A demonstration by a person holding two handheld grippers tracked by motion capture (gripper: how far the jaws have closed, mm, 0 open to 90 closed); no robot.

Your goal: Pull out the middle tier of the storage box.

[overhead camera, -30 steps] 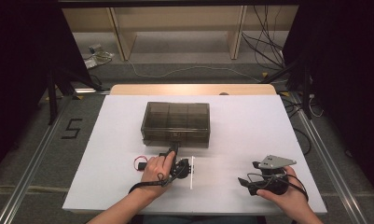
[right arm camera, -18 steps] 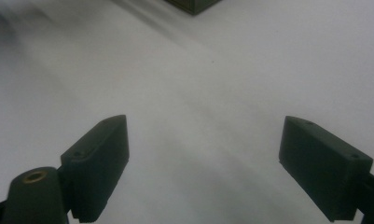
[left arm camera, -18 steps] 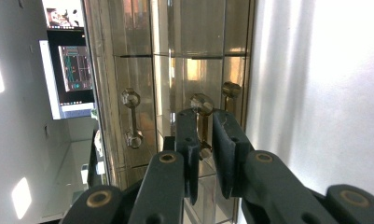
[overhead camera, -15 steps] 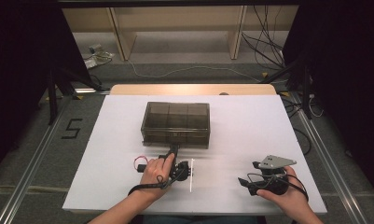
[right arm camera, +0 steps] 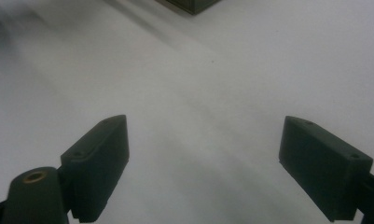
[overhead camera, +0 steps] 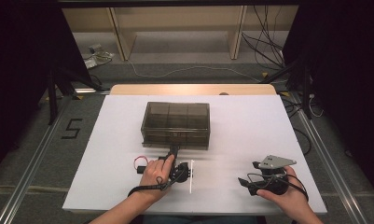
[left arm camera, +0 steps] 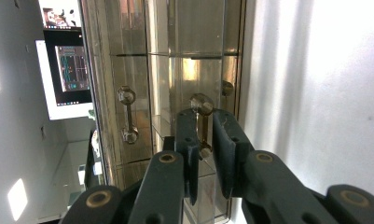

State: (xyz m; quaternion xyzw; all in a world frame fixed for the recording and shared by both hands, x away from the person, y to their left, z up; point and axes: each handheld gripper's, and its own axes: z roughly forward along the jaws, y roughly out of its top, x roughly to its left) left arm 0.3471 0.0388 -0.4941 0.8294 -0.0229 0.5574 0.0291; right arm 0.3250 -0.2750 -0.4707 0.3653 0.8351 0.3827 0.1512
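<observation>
Handle (left arm camera: 203, 122) of the box (overhead camera: 176, 122) sits pinched in my left gripper (left arm camera: 204, 140) — jaws clamped on it. My right gripper (right arm camera: 203, 163) rests on the table (overhead camera: 250, 126), jaws spread wide — grasping nothing.

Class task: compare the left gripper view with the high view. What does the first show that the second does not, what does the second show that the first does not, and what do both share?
Left gripper view alone: the left gripper's jaws closed on a small drawer handle, a second handle beside it, and a lit screen behind.

High view alone: the whole white table, both hands, the right gripper resting apart from the box, and the floor mark 5.

Both: the smoky clear box and the left gripper at its front.
</observation>
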